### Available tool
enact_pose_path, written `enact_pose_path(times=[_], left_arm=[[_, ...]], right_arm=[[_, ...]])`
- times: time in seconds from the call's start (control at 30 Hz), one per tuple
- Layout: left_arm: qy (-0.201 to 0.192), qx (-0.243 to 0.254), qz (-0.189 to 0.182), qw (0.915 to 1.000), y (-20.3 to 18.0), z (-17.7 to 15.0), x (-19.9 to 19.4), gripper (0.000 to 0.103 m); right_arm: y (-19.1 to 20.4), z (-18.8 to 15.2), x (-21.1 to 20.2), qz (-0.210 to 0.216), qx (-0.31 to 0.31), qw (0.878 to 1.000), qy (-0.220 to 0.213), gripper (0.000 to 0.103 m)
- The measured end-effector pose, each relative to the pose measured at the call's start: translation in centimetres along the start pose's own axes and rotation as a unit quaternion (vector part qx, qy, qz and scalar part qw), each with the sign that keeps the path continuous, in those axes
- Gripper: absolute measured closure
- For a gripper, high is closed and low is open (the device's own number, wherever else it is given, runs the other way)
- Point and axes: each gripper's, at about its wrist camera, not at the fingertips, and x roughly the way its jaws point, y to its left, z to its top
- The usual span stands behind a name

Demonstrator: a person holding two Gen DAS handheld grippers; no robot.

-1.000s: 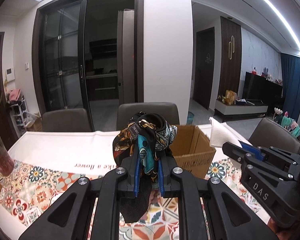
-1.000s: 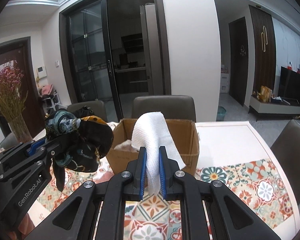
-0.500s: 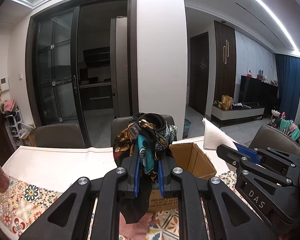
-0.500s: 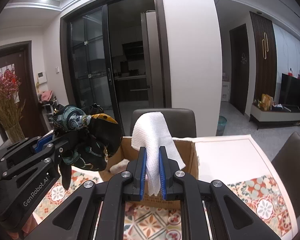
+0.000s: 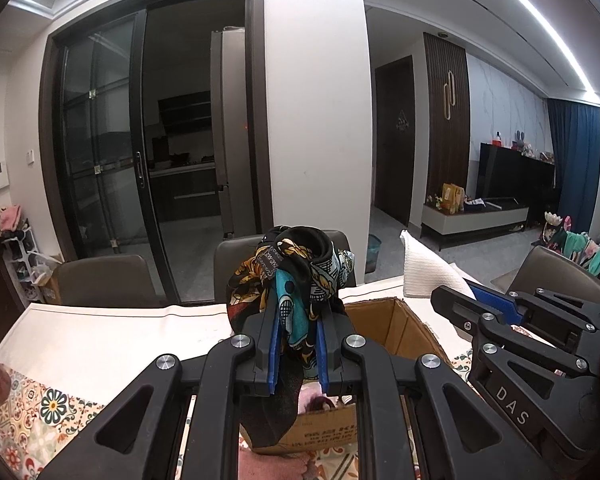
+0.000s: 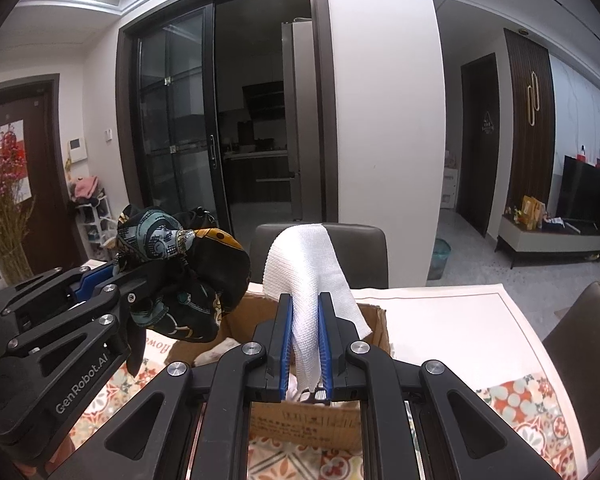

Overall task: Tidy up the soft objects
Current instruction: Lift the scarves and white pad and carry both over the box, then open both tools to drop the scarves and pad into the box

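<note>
My left gripper [image 5: 297, 312] is shut on a bunched patterned scarf [image 5: 296, 276], black, teal and gold, held over the open cardboard box [image 5: 396, 332]. It also shows in the right wrist view [image 6: 180, 276]. My right gripper [image 6: 305, 308] is shut on a white cloth [image 6: 306, 268] that drapes over its fingers, also above the box [image 6: 376, 320]. The right gripper with the white cloth [image 5: 424, 272] shows at the right of the left wrist view. Something pink [image 5: 312, 396] and something white [image 6: 220, 350] lie inside the box.
The box stands on a table with a white runner [image 5: 112, 340] and a floral tiled cloth [image 6: 520, 404]. Grey chairs [image 5: 108, 280] stand along the far side. A vase of dried pink flowers [image 6: 0, 220] is at the left.
Both grippers have moved forward and up toward the box, which now lies close beneath them. Both still hold their cloths.
</note>
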Motion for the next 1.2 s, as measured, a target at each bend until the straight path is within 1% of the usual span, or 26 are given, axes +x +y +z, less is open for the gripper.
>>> enact_pose_path(times=[0.23,0.4,0.63,0.8,1.07,1.13,1.17,1.2], left_arm=[[0.011,0.004,-0.009,0.9999,-0.1,0.4,2.6,0.087],[0.024,0.005,-0.016,0.9996,-0.1,0.4,4.4,0.087],[0.061,0.006,-0.031,0.9976,-0.1,-0.2,7.3,0.087],[0.086,0.009,-0.031,0.9957,-0.4,-0.8,8.9,0.087],[0.121,0.011,-0.041,0.9918,-0.8,-2.1,10.6,0.085],[0.130,0.013,-0.045,0.9904,-0.9,-2.3,10.9,0.084],[0.131,0.015,-0.045,0.9902,-0.9,-2.4,11.0,0.081],[0.132,0.016,-0.044,0.9902,-0.9,-2.5,11.0,0.075]], right_arm=[[-0.6,0.0,2.3,-0.005,-0.005,1.000,0.008,0.090],[-1.2,-0.1,4.4,-0.004,-0.002,1.000,0.026,0.090],[-2.1,-0.9,7.6,0.005,0.009,0.998,0.068,0.090],[-2.3,-2.0,9.2,0.005,0.008,0.995,0.095,0.090],[-2.3,-3.0,10.5,0.006,0.001,0.993,0.119,0.090],[-2.3,-2.9,10.9,0.006,-0.001,0.992,0.124,0.090],[-2.3,-2.9,10.9,0.006,-0.001,0.992,0.126,0.090],[-2.3,-2.9,10.9,0.007,-0.001,0.992,0.127,0.090]])
